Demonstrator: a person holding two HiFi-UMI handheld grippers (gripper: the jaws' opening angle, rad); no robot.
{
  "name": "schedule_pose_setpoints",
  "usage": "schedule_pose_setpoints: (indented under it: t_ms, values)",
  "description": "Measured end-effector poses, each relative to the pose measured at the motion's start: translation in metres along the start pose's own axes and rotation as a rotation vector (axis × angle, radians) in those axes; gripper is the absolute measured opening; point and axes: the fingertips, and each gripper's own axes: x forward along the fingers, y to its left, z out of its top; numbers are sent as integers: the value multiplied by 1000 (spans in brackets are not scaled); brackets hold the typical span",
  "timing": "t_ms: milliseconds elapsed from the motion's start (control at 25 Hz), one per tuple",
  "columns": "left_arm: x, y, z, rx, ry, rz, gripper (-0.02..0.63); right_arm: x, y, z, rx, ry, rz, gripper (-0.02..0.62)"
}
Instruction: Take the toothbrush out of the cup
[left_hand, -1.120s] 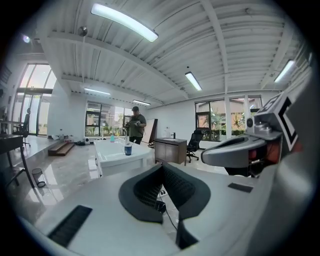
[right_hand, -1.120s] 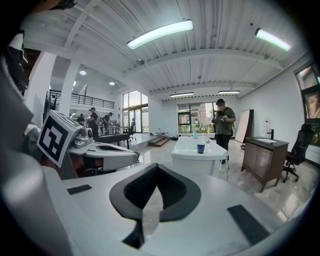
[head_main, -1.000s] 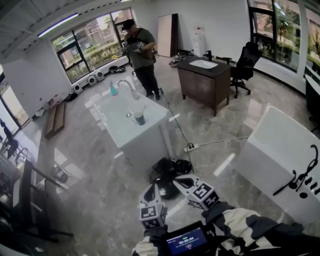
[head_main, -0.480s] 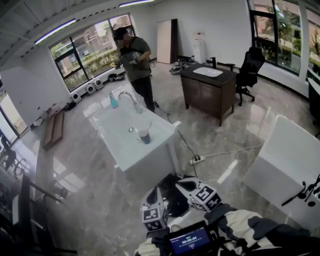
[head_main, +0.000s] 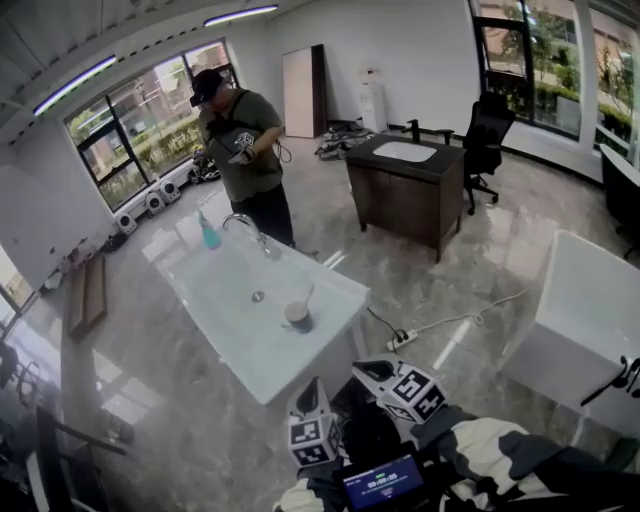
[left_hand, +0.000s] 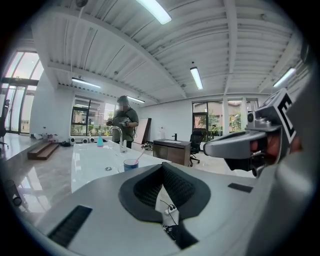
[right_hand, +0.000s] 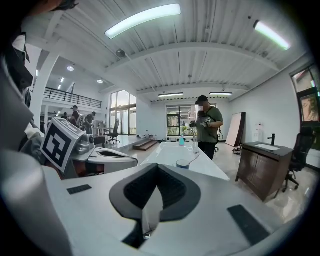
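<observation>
A dark cup (head_main: 297, 318) stands near the front edge of the white sink counter (head_main: 235, 330), and a toothbrush (head_main: 308, 297) leans out of it to the right. Both gripper views show the cup (left_hand: 131, 164) (right_hand: 183, 163) small and still well ahead of the jaws. My left gripper (head_main: 313, 388) and right gripper (head_main: 366, 369) are held side by side low in the head view, short of the counter's near corner. The left gripper (left_hand: 162, 169) and the right gripper (right_hand: 157, 171) are both shut with nothing between the pads.
A person (head_main: 240, 140) stands behind the counter by the faucet (head_main: 246, 222) and a blue soap bottle (head_main: 209, 236). A dark cabinet with a basin (head_main: 405, 185) and an office chair (head_main: 488, 125) stand at right. A power strip (head_main: 404, 338) lies on the floor beside a white table (head_main: 585, 310).
The counter with the cup has come much closer and lower in the head view as both grippers were carried forward toward it. Both grippers stayed shut.
</observation>
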Motion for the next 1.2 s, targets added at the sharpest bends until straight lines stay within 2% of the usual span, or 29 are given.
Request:
schedule_pose_setpoints:
  t_ms: [360, 760, 1200]
  values:
    - [75, 48, 9, -12, 12, 22, 5, 75, -58, 15, -8, 16, 23, -6]
    - [142, 85, 7, -74, 41, 197, 5, 144, -114, 7, -27, 88, 208, -5]
    - [162, 108, 2, -65, 74, 161, 5, 188, -133, -7, 30, 130, 170, -5]
